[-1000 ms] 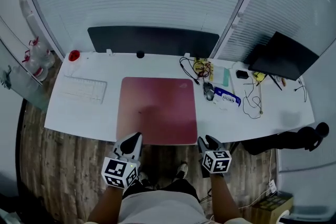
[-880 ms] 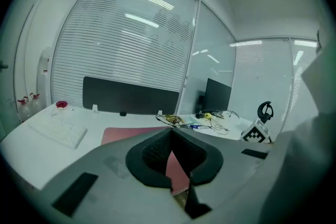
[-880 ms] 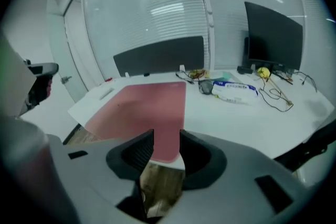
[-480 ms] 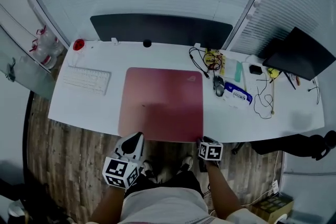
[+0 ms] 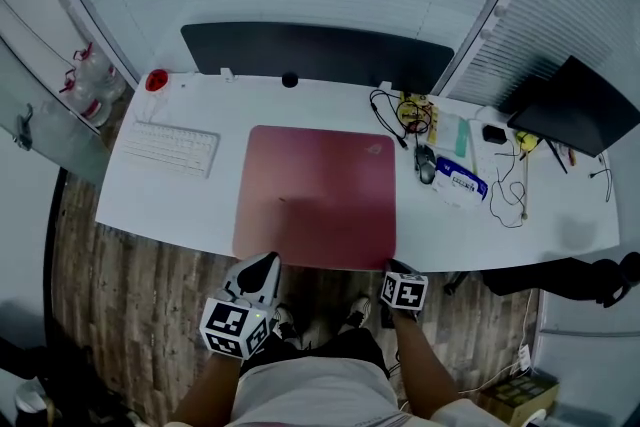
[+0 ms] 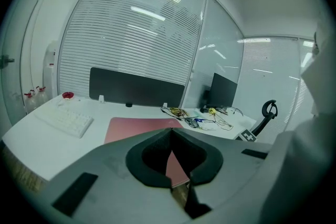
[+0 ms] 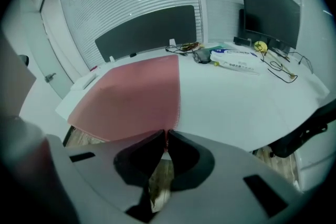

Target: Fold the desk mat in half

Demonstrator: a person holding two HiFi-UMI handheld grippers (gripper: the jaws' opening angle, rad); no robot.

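The pink desk mat (image 5: 318, 197) lies flat in the middle of the white desk (image 5: 150, 205), its near edge at the desk's front edge. My right gripper (image 5: 393, 268) is at the mat's near right corner. In the right gripper view its jaws (image 7: 165, 136) are closing, and the tips meet on the corner of the mat (image 7: 131, 92). My left gripper (image 5: 264, 262) hangs just in front of the desk, below the mat's near left part. Its jaws (image 6: 170, 130) are shut with nothing between them, and the mat (image 6: 136, 126) lies beyond them.
A white keyboard (image 5: 170, 147) lies left of the mat, with a red cup (image 5: 156, 79) behind it. A dark panel (image 5: 315, 55) stands along the back edge. A mouse (image 5: 427, 165), cables (image 5: 410, 115) and small items lie to the right, by a dark monitor (image 5: 580, 105).
My right gripper has moved forward to the mat's near right corner and its jaws have gone from open to closed on it. The left gripper has hardly moved.
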